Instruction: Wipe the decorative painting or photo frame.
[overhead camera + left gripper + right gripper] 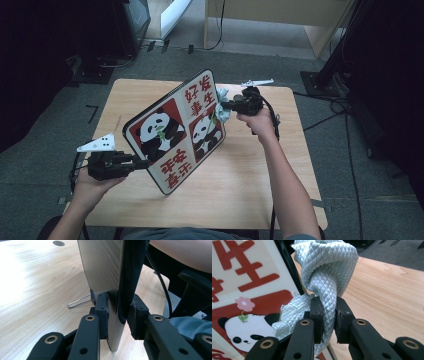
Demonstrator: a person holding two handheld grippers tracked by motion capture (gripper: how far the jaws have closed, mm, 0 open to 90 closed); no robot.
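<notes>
Nearest the person, left gripper (131,161) jaws pinch the lower edge of the panda board (176,131), held tilted above the bench (250,170). Farther off, right gripper (223,105) jaws clamp a pale cloth (324,277) against the board's upper edge.

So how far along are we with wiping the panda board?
Done: left gripper clamps the panda board by its edge, propped tilted on the table. In hand: right gripper pinches the bunched pale cloth against the board's upper edge. Left: apparently wiping the printed face.
</notes>
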